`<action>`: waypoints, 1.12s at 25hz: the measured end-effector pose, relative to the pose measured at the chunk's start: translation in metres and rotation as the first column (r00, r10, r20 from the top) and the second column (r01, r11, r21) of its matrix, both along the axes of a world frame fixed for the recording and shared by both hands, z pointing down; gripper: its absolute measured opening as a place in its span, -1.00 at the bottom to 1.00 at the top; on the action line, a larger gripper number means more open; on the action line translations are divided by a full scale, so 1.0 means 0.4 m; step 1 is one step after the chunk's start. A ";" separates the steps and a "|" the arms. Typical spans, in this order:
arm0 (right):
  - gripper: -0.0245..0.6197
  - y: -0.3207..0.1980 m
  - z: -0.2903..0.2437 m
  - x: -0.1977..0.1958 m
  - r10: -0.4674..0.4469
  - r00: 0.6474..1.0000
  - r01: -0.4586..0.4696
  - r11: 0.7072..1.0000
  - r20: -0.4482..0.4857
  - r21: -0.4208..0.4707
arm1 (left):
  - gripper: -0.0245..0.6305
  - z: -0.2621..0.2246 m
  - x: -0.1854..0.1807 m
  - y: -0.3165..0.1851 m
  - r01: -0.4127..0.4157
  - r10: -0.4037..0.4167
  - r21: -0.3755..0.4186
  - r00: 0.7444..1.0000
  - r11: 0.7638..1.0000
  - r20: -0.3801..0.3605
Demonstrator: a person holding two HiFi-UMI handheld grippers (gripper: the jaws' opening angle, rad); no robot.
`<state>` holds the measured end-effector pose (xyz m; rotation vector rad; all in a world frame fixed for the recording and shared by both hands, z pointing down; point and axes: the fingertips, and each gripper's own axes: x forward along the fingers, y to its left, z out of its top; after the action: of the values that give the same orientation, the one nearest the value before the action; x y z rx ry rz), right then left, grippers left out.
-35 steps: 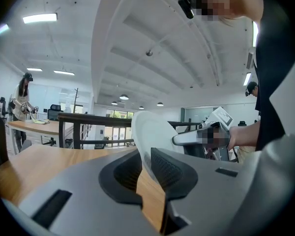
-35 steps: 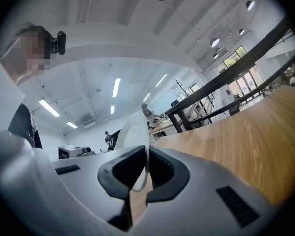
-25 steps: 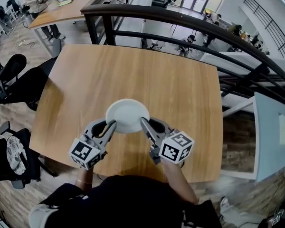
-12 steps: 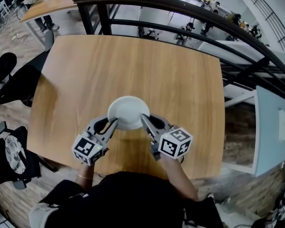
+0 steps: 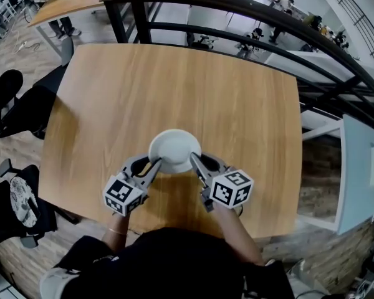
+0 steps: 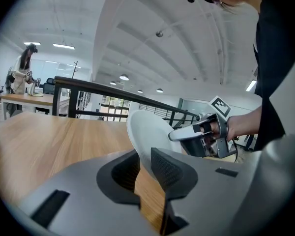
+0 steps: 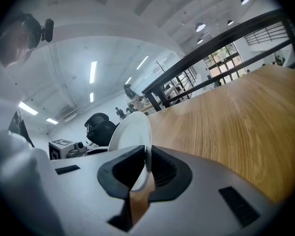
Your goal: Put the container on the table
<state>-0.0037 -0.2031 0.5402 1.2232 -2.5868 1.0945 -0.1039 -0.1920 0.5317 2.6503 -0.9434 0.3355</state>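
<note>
A round white container (image 5: 174, 149), a shallow bowl, hangs just over the near middle of the wooden table (image 5: 174, 92); whether it touches the top I cannot tell. My left gripper (image 5: 154, 165) is shut on its left rim and my right gripper (image 5: 194, 161) is shut on its right rim. In the left gripper view the white container (image 6: 147, 134) runs up from between the jaws, with the right gripper (image 6: 179, 134) clamped on its far edge. In the right gripper view the container's (image 7: 132, 132) thin rim is pinched between the dark pads.
A dark metal railing (image 5: 237, 17) runs along the table's far edge, with an open drop to a lower floor beyond it. Black office chairs (image 5: 12, 104) stand left of the table. The person's dark-clothed body (image 5: 168, 266) is at the near edge.
Both grippers have come down with the container between them, and it now sits lower and closer to the tabletop. The grip on both rims is unchanged.
</note>
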 end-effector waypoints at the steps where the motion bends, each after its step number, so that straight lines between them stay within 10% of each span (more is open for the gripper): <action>1: -0.85 -0.002 0.011 0.003 0.008 1.000 -0.008 1.000 -0.005 -0.008 | -0.74 0.007 0.004 -0.001 -0.002 0.002 -0.005 1.000 1.000 0.002; 28: -0.83 -0.017 0.166 0.010 0.003 0.992 -0.018 0.993 -0.125 -0.113 | -0.72 0.155 0.015 -0.005 0.004 0.006 -0.126 0.997 0.992 0.078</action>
<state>0.0003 -0.2097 0.6065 1.2384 -2.3943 1.1129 -0.0979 -0.1939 0.5938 2.5396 -0.9127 0.4855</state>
